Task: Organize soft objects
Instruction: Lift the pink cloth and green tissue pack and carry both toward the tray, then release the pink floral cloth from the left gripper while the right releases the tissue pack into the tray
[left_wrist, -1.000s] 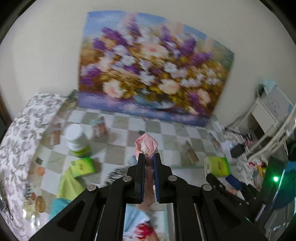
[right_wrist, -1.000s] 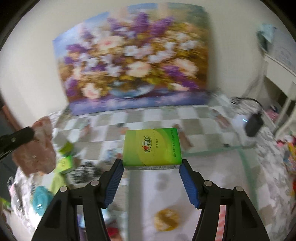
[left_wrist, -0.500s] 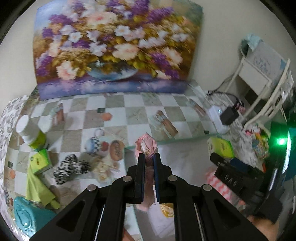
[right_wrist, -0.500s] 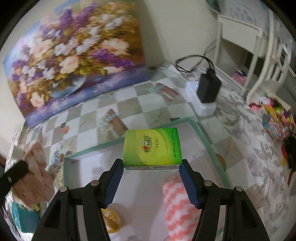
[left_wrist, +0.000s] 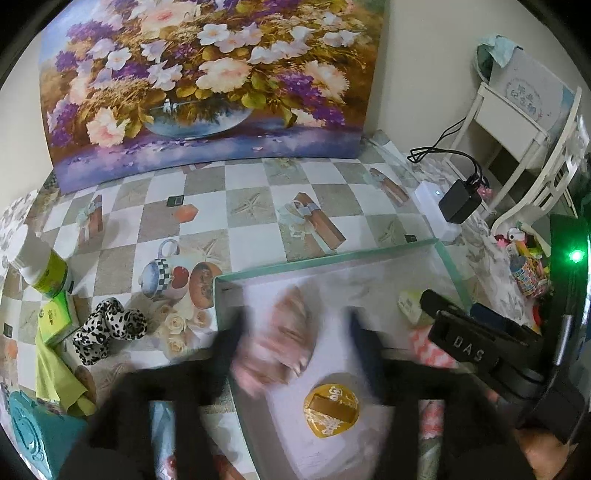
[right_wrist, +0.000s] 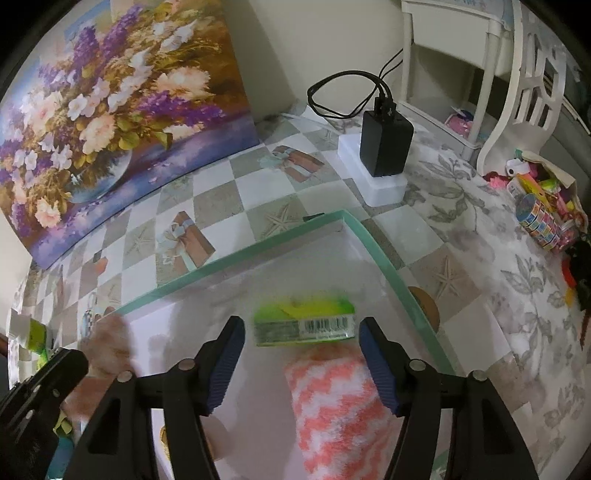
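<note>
Both jaws just opened wide – nothing held. Pink cloth (left_wrist: 275, 343) loose between left gripper (left_wrist: 295, 347) jaws, green tissue pack (right_wrist: 304, 323) free ahead of right gripper (right_wrist: 301, 363), both over the tray (right_wrist: 236, 258). Risk – could bounce out, or catch on jaws pulling back.

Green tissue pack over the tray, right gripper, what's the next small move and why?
Probably lift the right gripper straight up: its jaws have just been opening, the green tissue pack sits loose between them over the tray, pads apart from it.
</note>
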